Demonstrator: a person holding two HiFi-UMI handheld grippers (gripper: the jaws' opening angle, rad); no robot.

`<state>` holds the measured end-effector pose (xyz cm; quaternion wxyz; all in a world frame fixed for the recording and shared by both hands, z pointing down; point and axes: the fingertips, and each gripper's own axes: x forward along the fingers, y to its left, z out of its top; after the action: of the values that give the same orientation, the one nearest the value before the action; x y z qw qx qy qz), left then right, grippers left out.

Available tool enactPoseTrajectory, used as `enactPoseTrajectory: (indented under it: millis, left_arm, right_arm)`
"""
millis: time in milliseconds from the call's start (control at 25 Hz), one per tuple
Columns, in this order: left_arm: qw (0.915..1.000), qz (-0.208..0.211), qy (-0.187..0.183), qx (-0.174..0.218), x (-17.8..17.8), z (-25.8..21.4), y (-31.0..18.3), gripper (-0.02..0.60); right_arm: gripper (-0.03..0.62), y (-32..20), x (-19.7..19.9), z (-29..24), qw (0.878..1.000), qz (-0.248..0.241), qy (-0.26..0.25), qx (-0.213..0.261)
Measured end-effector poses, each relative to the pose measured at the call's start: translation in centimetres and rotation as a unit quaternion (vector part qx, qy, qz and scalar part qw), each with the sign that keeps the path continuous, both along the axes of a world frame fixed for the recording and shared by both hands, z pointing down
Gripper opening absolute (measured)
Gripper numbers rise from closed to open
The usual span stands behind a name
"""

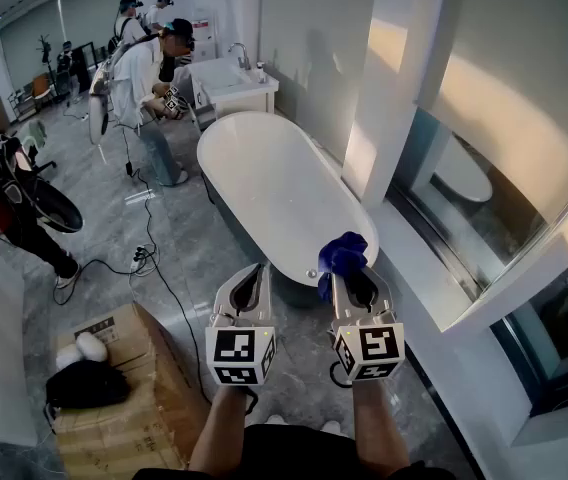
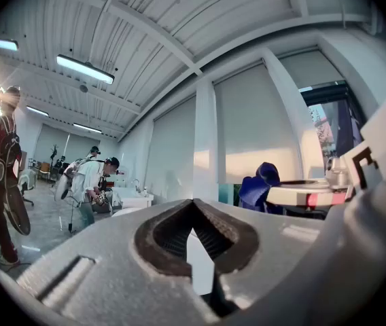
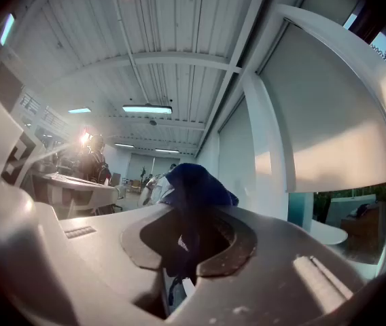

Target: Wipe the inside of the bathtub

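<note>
A white oval bathtub (image 1: 269,183) stands on the grey floor, its near end just ahead of both grippers. My right gripper (image 1: 350,274) is shut on a dark blue cloth (image 1: 343,253), which bunches up above the jaws at the tub's near rim. In the right gripper view the blue cloth (image 3: 196,185) fills the gap between the jaws of the right gripper (image 3: 191,216). My left gripper (image 1: 252,272) is beside it to the left, shut and holding nothing. From the left gripper view the blue cloth (image 2: 259,182) shows off to the right of the left gripper (image 2: 194,208).
A cardboard box (image 1: 129,398) with a black bag (image 1: 86,383) sits at the near left. A cable (image 1: 164,278) runs across the floor. A white pillar (image 1: 394,88) and a window ledge (image 1: 419,268) flank the tub's right side. People (image 1: 149,73) stand by a sink unit (image 1: 232,80) behind it.
</note>
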<state>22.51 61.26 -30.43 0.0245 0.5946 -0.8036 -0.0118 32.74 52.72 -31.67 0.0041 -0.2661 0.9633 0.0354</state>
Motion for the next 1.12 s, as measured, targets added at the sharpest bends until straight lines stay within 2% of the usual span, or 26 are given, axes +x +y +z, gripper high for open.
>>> enactPoseTrajectory:
  millis: [320,480,560,680,760,880,1120]
  left_arm:
    - [1.0,-0.004,0.007,-0.005,-0.7,0.1,-1.2,0.005]
    - [0.9999,-0.004,0.011,-0.012,-0.5,0.9,-1.4,0.005]
    - [1.0,0.0,0.008,0.002,-0.8,0.4,-1.1,0.005]
    - [0.9984,0.005,0.022,0.051,-0.8,-1.9,-0.7,0.005]
    - [0.9982,0.002,0.007,0.059,0.0,-3.3,-0.7,0.005]
    - [0.9988,-0.013,-0.015,0.046,1.0,-3.6,0.0,0.005]
    - [0.9986,-0.033,-0.006,0.041,3.4,-3.1,0.7,0.005]
  right_arm:
    - [0.061,-0.9,-0.3,-0.1,1.0,0.003,0.007,0.006]
    - [0.061,-1.5,1.0,0.4,1.0,0.021,0.015,0.004]
    - [0.061,-2.0,1.7,0.1,0.999,0.028,0.013,0.013]
    - [0.061,-4.9,4.2,-0.2,0.998,0.05,0.014,0.02]
    - [0.061,-7.0,6.0,-0.4,0.998,0.057,0.003,0.01]
    - [0.061,-7.4,6.9,-0.7,0.999,0.042,-0.01,0.01]
    - [0.061,-6.4,6.7,0.0,1.0,-0.001,-0.005,0.02]
